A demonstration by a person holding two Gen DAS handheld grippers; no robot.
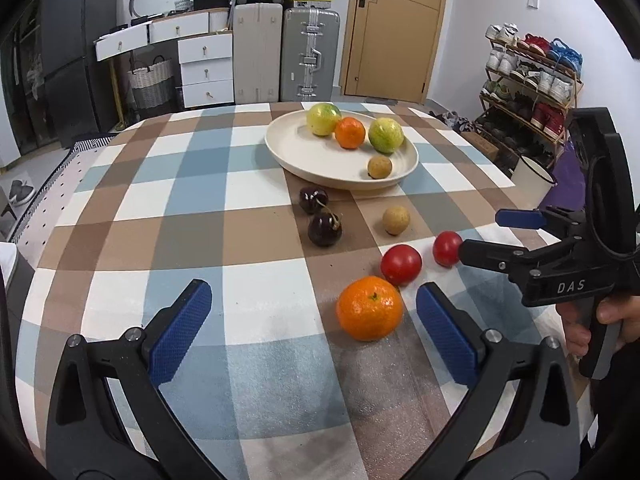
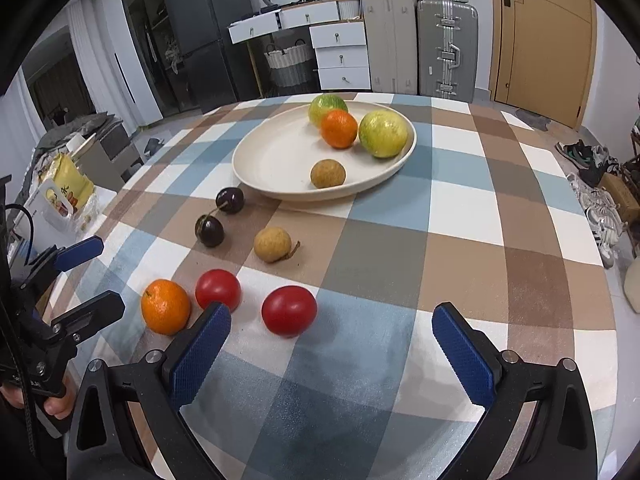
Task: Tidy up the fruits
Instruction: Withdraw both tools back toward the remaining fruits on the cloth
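Observation:
A cream plate [image 1: 288, 148] [image 2: 272, 160] holds two green-yellow fruits, an orange [image 1: 350, 133] and a brown longan [image 1: 379, 167]. On the checked cloth lie two dark cherries [image 1: 324, 229] [image 2: 209, 231], a second longan [image 1: 396, 220] [image 2: 272, 244], two red tomatoes [image 1: 401, 264] [image 2: 289, 311] and an orange [image 1: 369, 308] [image 2: 165, 306]. My left gripper [image 1: 314, 330] is open, with the near orange just ahead between its fingertips. My right gripper [image 2: 332, 344] is open, with a tomato just ahead of its blue pads [image 2: 200, 356]. From the left wrist, the right gripper [image 1: 480, 236] stands beside the far tomato [image 1: 447, 248].
Beyond the table's far edge stand suitcases [image 1: 280, 52], white drawers [image 1: 204, 68], a basket and a wooden door [image 1: 392, 28]. A shoe rack [image 1: 528, 80] stands at the right. A snack bag [image 2: 68, 188] lies off the table's left side. A hand [image 1: 600, 320] grips the right tool.

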